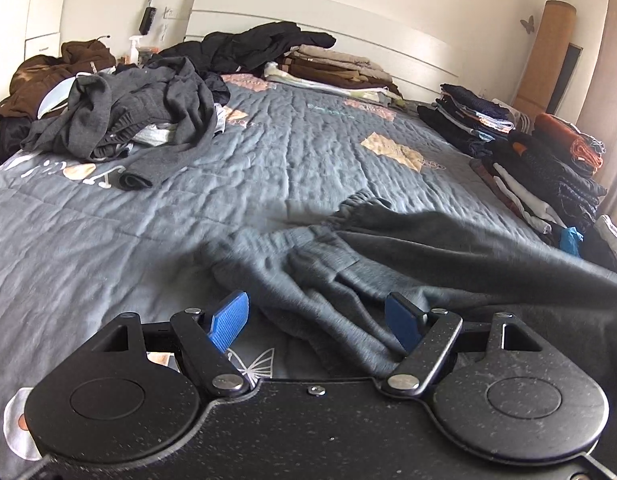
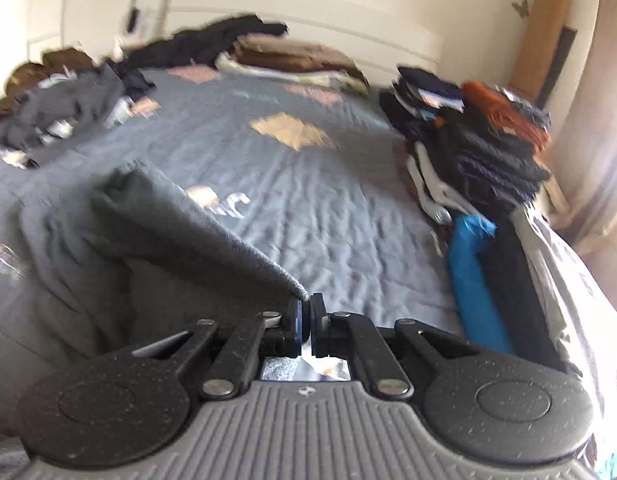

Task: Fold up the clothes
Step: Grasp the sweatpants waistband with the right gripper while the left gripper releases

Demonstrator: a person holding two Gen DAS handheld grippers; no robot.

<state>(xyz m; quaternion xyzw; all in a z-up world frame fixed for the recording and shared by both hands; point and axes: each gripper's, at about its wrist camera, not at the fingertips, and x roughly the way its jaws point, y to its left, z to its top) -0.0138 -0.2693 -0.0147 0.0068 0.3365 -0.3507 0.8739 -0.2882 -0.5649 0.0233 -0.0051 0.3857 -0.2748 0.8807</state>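
On the bedspread (image 1: 268, 148), the left gripper (image 1: 316, 320) gapes over grey trousers (image 1: 328, 248) (elastic waistband showing); the right gripper (image 2: 305, 320) pinches their edge.

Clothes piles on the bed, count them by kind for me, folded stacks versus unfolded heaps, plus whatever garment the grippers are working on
Folded stacks: 2, the brown and beige stack by the headboard and the dark stack along the right edge.
Unfolded heaps: 2, the grey heap and the black heap.
Garment in work: 1, the grey pants, pinched by the right gripper; the left gripper is open.
Total: 5.
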